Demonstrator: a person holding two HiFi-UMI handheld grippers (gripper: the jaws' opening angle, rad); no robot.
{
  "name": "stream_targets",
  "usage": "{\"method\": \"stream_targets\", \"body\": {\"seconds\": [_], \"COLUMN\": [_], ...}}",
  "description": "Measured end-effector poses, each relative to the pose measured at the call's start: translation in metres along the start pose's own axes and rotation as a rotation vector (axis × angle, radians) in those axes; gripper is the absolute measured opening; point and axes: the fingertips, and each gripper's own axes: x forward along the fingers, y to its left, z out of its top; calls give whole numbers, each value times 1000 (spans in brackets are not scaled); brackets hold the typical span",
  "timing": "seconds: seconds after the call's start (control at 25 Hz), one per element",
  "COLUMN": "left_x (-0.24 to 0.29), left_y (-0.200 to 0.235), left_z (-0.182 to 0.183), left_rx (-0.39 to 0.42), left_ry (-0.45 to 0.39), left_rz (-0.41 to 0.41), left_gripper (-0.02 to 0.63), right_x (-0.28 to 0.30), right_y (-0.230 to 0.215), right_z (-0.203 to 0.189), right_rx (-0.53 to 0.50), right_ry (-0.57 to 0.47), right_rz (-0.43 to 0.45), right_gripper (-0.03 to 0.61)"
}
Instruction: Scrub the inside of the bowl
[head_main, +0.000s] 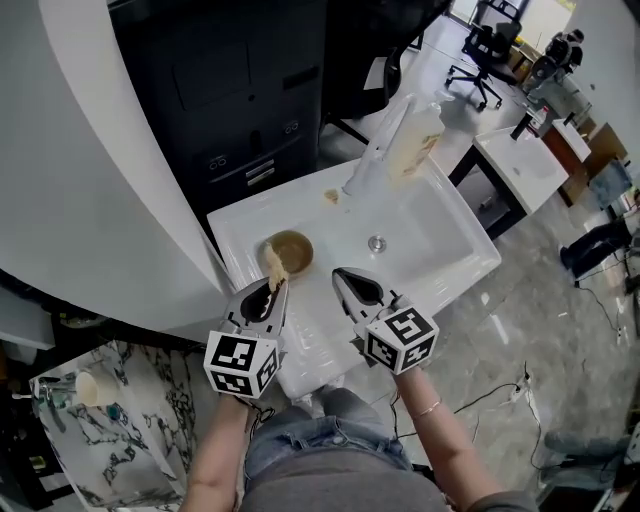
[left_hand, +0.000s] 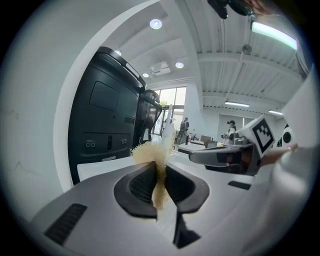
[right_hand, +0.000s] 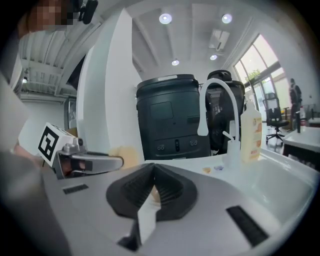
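Left gripper (head_main: 274, 288) clamps frayed tan scrubber (left_hand: 152, 154) by brown bowl (head_main: 300, 243); right gripper (head_main: 343, 278) closed.

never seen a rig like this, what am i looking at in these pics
No robot here: a person holds a tool with tongs in each hand; the patterned cubes are part of those tools. One picture comes from a camera on the person's head, looking down; the other two from cameras riding on each tool. Below is a white sink with a brown bowl on its ledge, a faucet and a soap bottle. The left tongs pinch a tan scrub pad; the right tongs are shut and look empty.
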Motion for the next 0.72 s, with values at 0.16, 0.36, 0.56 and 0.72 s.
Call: {"method": "stream_targets", "body": {"seconds": [0.16,0.36,0.56,0.72], "left_x": [4,11,17,18], "left_y": [-9,-24,-43,-58], "left_z": [5,10,16,19], "left_rx": [13,29,38,37], "left_ry": [-18,-36,-58,-69], "left_rz": [-23,-46,-54,-49], "left_gripper": [44,44,44,44], "right_x": [-13,-32,-53,-70], "right_y": [-8,-21,-31,-34], "right_z": [11,16,18,19], "right_rx": [51,93,93,89], "right_ry": [-77,-134,-151,-161], "right_rz": [-32,-68,-89,-85], "right_gripper": [11,11,9,9]}}
